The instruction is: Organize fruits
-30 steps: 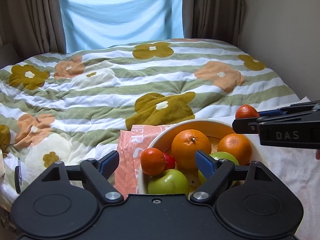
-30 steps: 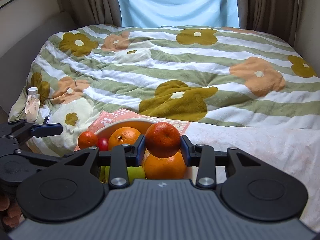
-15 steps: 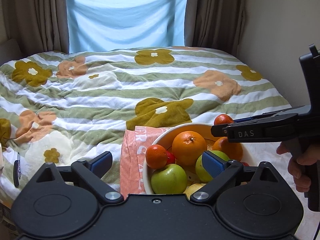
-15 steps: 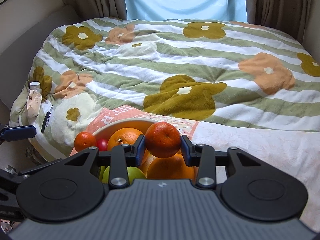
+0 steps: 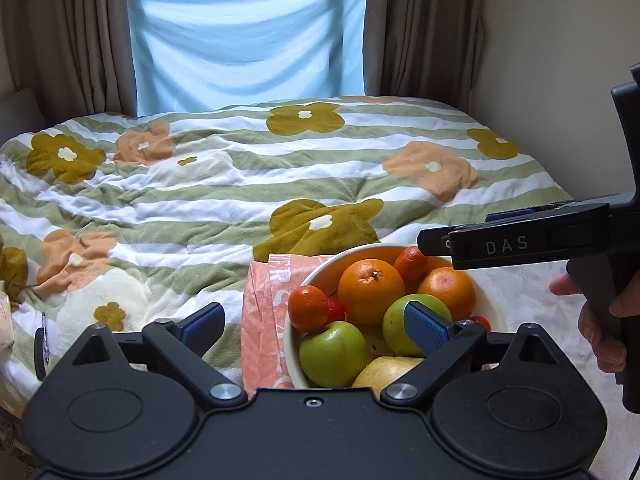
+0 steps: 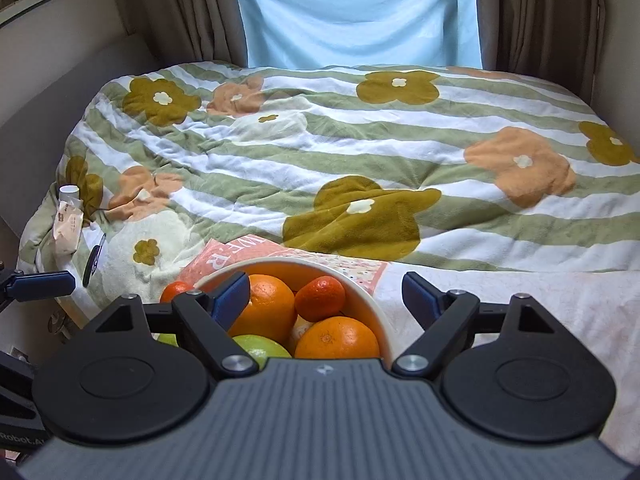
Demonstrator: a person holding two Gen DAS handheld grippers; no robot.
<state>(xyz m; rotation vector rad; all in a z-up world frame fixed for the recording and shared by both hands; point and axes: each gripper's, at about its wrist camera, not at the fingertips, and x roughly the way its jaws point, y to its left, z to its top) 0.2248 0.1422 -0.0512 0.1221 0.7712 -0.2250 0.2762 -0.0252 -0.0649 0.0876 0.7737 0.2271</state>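
Fruit sat heaped in the bowl (image 6: 362, 294) on the bed; the tangerine (image 6: 320, 298) perched atop, between the right gripper's (image 6: 326, 294) wide, empty jaws; the left gripper (image 5: 316, 320) gaped empty too; a nudge might roll it off.

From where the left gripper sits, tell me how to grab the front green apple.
Take the green apple across its round middle, coming down from above with the jaws of the left gripper wide. It sits stem-up against the near wall of the bowl, with a mandarin just behind it, so a sideways approach looks blocked.
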